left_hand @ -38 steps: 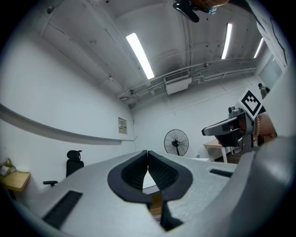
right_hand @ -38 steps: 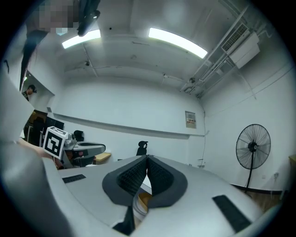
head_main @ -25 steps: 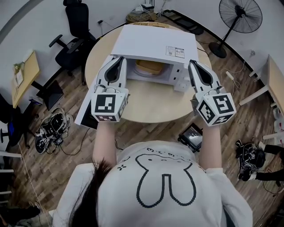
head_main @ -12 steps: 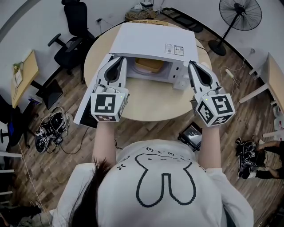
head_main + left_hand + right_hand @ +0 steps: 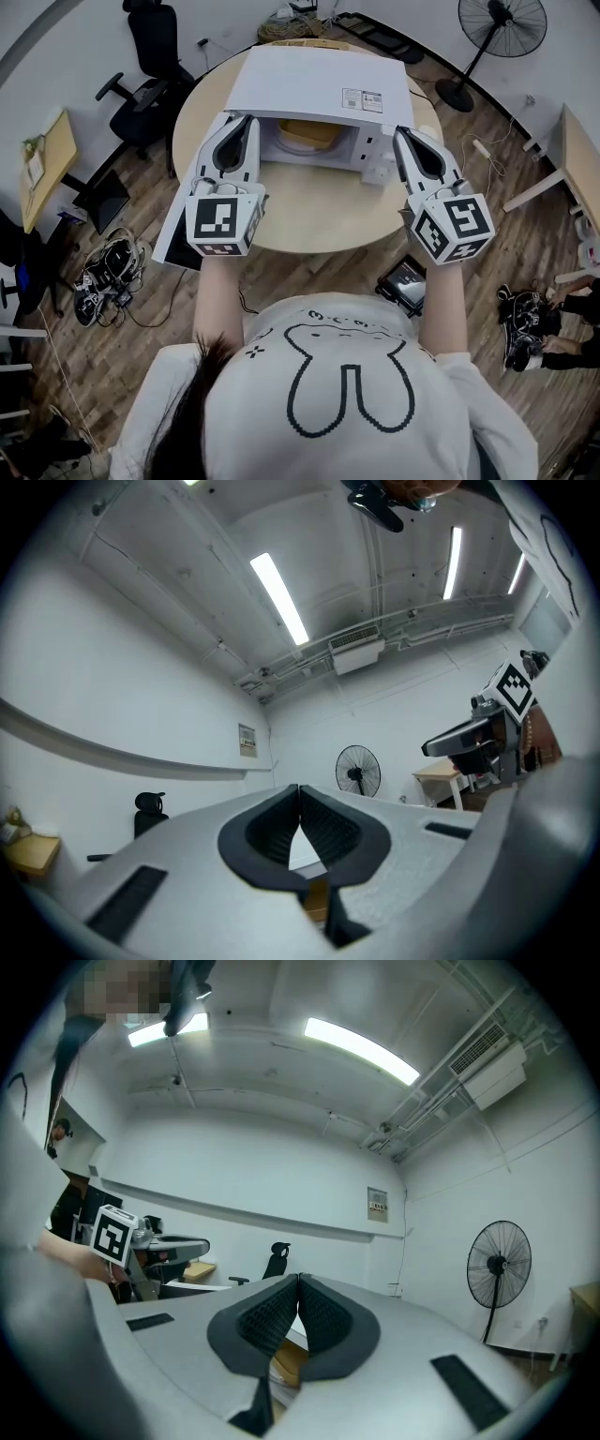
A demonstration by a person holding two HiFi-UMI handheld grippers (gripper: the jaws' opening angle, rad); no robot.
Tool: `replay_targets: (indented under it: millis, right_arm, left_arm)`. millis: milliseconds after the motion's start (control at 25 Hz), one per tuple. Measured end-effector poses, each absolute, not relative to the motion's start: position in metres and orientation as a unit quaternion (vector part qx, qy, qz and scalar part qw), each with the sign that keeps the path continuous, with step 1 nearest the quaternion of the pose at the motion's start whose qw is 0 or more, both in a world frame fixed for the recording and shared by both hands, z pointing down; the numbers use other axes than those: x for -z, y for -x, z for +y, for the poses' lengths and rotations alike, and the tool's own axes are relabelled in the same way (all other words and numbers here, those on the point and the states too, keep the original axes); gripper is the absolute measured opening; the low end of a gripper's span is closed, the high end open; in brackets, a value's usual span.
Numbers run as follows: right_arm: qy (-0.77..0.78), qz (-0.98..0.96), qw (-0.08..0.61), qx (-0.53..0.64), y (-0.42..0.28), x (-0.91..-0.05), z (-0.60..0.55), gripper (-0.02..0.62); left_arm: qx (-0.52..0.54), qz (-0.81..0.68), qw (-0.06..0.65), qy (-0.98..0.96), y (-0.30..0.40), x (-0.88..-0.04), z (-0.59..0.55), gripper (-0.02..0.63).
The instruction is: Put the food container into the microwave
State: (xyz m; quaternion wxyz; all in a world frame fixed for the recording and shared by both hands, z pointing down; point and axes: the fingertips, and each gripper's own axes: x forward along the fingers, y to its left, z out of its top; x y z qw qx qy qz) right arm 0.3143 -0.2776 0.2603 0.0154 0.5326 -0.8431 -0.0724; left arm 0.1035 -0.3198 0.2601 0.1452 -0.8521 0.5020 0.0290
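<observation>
The food container already sits inside the microwave, at twelve o'clock on the bench. The left tool and right tool flank the cavity, both pinched closed on nothing. What probably remains is swinging the door, at nine o'clock, closed.

Left gripper and right gripper (jaws together) point forward.
</observation>
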Motion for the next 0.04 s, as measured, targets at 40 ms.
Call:
replay_targets:
  millis: [40]
  right_arm:
    - [-0.533, -0.843, 0.015, 0.072, -0.3153, -0.2602, -0.2777, 0.028]
  left_arm:
    - [-0.029, 0.502, 0.146, 0.852, -0.1039, -0.2598, -0.3201, 0.009]
